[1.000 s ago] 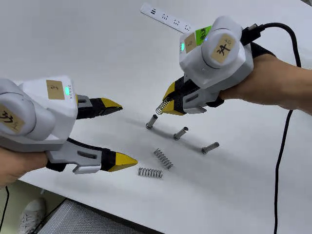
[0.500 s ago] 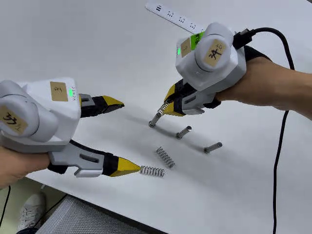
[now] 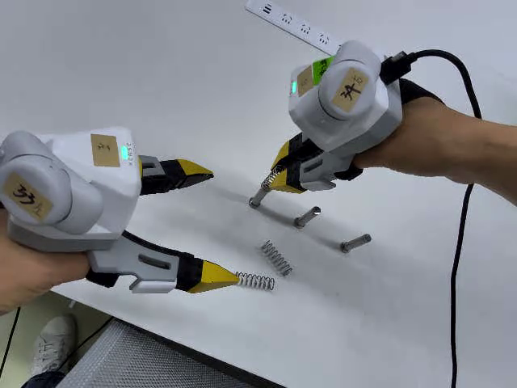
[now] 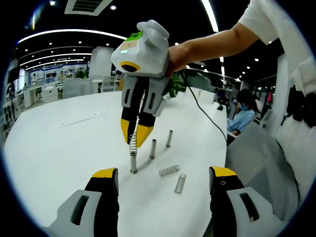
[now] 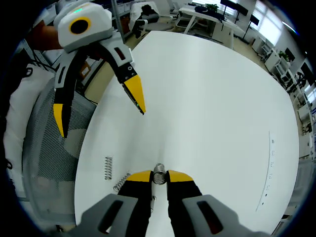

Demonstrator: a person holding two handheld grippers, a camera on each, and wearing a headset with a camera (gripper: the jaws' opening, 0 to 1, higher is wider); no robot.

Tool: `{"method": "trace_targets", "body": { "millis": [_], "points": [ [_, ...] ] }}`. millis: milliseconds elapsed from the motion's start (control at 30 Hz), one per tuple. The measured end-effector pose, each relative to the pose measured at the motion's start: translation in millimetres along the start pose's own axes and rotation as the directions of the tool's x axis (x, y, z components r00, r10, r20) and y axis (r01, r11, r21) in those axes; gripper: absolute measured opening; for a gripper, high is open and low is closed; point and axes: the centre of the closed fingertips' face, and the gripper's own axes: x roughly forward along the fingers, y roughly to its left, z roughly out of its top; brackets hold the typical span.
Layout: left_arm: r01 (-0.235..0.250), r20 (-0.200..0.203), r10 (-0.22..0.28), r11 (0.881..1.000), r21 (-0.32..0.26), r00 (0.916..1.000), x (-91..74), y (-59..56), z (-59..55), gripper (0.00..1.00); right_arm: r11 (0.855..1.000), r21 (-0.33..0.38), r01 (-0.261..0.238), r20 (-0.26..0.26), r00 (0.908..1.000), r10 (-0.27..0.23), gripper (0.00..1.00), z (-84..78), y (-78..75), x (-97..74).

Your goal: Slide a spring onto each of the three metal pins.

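white tabletop [image 3: 121, 73] in the head view, power strip [image 3: 295, 24] at the far edge. three metal pins stand in a row: left pin [image 3: 258, 197], middle pin [image 3: 306, 217], right pin [image 3: 355, 242]. the right gripper [image 3: 279, 179] has its jaws pinched on a spring [image 3: 271, 178], hanging over the left pin with the spring's low end at the pin's tip. two loose springs lie on the near side, one [image 3: 275, 257] by the pins, the nearer one [image 3: 255, 280] just off the left gripper [image 3: 224, 226], whose jaws gape wide and hold nothing.

left gripper view now: own jaws spread at the bottom, both loose springs between them on the table, and beyond them the right gripper lowers the held spring onto the closest pin.

right gripper view: yellow tips clamped on the spring's coil, the left gripper open at the upper left, loose springs at the near left.
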Motion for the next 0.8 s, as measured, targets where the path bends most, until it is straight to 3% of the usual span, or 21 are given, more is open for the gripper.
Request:
{"method": "trace_targets", "body": {
  "millis": [800],
  "points": [
    [0.008,0.01,-0.008,1.0,-0.011,0.9999,4.1,-0.5,1.2,0.76,1.0,-0.016,-0.007,-0.008,0.9999,0.007,0.12,-4.8,0.4,17.7]
  ]
}}
